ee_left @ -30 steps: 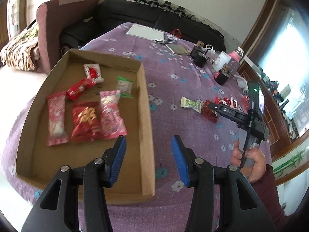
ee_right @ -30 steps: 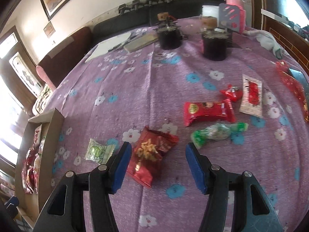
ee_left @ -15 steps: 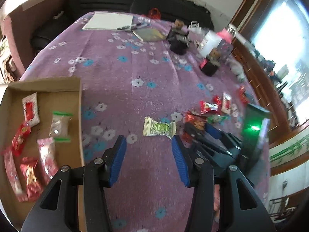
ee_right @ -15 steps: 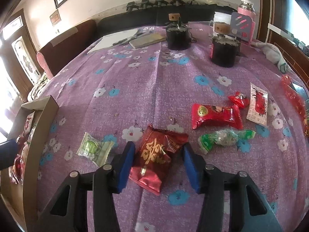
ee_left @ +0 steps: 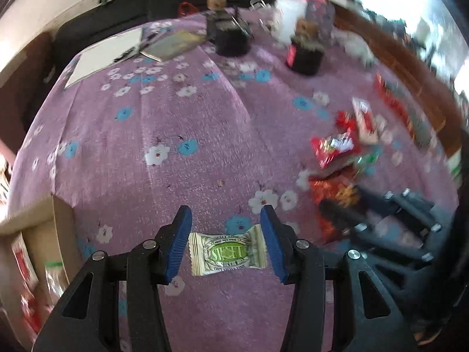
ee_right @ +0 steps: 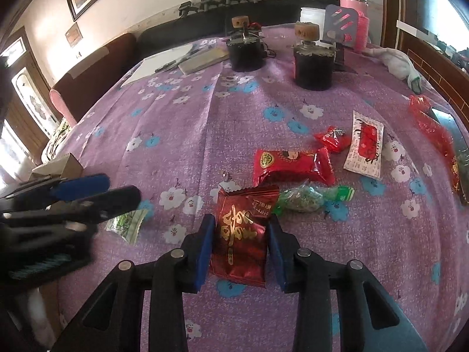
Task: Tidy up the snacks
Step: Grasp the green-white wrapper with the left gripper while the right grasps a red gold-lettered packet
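Note:
My left gripper (ee_left: 225, 246) is open and straddles a green-and-white candy (ee_left: 228, 253) lying on the purple floral tablecloth; the pads do not touch it. My right gripper (ee_right: 239, 249) is open around a dark red packet with gold characters (ee_right: 241, 233), pads close to its sides. The left gripper (ee_right: 88, 196) shows at the left of the right wrist view, over the green candy (ee_right: 127, 224). The cardboard tray (ee_left: 60, 228) with several snacks sits at the left edge.
More snacks lie right of the red packet: a red bar (ee_right: 291, 165), a green-wrapped candy (ee_right: 307, 199), a small red candy (ee_right: 332, 140), a white-and-red sachet (ee_right: 365, 146). Two black jars (ee_right: 312, 64), a pink flask (ee_right: 356, 17), a notebook and paper stand at the far side.
My left gripper swung from over the tray to the right and down around the green candy. My right gripper moved forward around the dark red packet and narrowed.

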